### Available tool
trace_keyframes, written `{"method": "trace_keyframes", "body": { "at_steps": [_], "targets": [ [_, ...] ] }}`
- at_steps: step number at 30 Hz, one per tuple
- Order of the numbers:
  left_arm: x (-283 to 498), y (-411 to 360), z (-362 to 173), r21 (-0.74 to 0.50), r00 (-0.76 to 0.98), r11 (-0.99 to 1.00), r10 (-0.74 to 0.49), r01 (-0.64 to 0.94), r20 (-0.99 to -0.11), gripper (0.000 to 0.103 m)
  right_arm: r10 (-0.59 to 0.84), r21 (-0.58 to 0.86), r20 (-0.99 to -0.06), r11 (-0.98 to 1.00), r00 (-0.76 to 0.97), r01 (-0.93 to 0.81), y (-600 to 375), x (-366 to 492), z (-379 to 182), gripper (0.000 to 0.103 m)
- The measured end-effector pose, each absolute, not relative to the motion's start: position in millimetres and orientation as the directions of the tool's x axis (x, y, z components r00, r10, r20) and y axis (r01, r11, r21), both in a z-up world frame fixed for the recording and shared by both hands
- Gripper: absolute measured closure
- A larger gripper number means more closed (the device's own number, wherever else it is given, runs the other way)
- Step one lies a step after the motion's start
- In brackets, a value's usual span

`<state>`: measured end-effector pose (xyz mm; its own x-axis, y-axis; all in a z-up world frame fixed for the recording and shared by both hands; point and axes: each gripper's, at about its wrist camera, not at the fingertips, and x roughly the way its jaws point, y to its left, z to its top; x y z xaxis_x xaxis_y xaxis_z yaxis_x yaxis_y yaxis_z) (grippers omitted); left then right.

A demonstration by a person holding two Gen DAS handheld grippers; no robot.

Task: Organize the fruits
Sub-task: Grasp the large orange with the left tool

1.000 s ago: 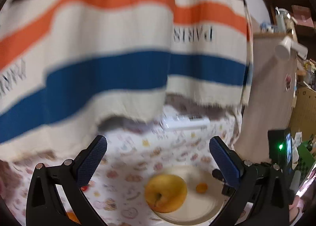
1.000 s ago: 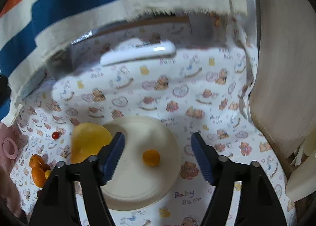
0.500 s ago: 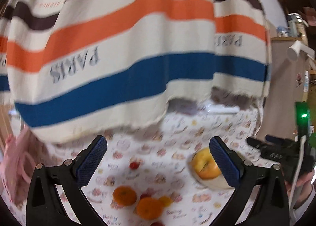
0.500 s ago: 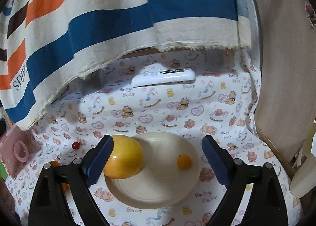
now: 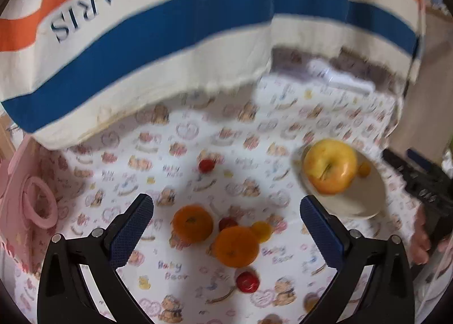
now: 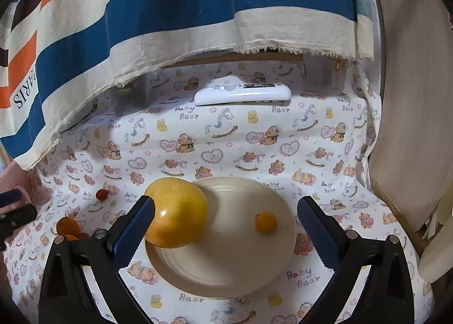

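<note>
On plate (image 6: 226,275): apple (image 6: 177,213), small orange fruit (image 6: 265,221), gathered together.
Left gripper (image 5: 226,220): wide open, empty, over loose oranges (image 5: 236,246).
Right gripper (image 6: 226,225): wide open, empty.

Apple (image 6: 177,213) and kumquat (image 6: 265,222) set on plate (image 6: 226,275), oranges (image 5: 215,234) and tomatoes (image 5: 246,281) clustered left of plate on surface (image 6: 226,142), remote (image 6: 243,94) laid behind, cloth (image 6: 170,12) hung beyond.
</note>
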<state>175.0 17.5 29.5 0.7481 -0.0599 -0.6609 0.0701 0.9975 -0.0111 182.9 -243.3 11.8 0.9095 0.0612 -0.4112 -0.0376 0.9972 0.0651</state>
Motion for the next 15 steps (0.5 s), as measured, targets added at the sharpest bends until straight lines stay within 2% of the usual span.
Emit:
{"method": "trace_keyframes", "body": {
  "at_steps": [2,4,6,8,9,12,15],
  "targets": [
    [184.6,23.0,19.3,-0.032,0.680,0.998,-0.060,0.054,-0.730,0.011,0.055,0.061,-0.414,0.998,0.908,-0.033,-243.0,183.3,11.5,0.002],
    [191.4,31.6,9.5,-0.119,0.608,0.991,-0.129,0.056,-0.783,0.044,0.047,0.052,-0.418,0.998,0.907,-0.028,-242.6,184.5,11.2,0.002],
    [195.9,37.8,-0.8,-0.204,0.533,0.977,-0.201,0.053,-0.822,0.059,0.042,0.049,-0.422,0.999,0.906,-0.024,-242.9,185.6,10.8,0.002],
    [197.8,40.1,-7.9,-0.276,0.481,0.960,-0.268,0.055,-0.835,0.062,0.043,0.052,-0.430,0.998,0.902,-0.022,-243.9,187.5,10.0,0.002],
    [197.0,38.7,-8.7,-0.274,0.475,0.960,-0.268,0.058,-0.838,0.062,0.044,0.054,-0.434,0.998,0.900,-0.023,-244.1,188.3,9.8,0.001],
    [191.4,28.3,-5.2,-0.193,0.499,0.978,-0.204,0.075,-0.842,0.062,0.043,0.054,-0.441,0.998,0.896,-0.021,-244.5,190.0,9.2,0.002],
    [190.8,20.0,-7.8,-0.169,0.483,0.981,-0.195,0.097,-0.853,0.060,0.041,0.055,-0.446,0.998,0.894,-0.018,-245.4,191.3,7.9,0.002]
  ]
}}
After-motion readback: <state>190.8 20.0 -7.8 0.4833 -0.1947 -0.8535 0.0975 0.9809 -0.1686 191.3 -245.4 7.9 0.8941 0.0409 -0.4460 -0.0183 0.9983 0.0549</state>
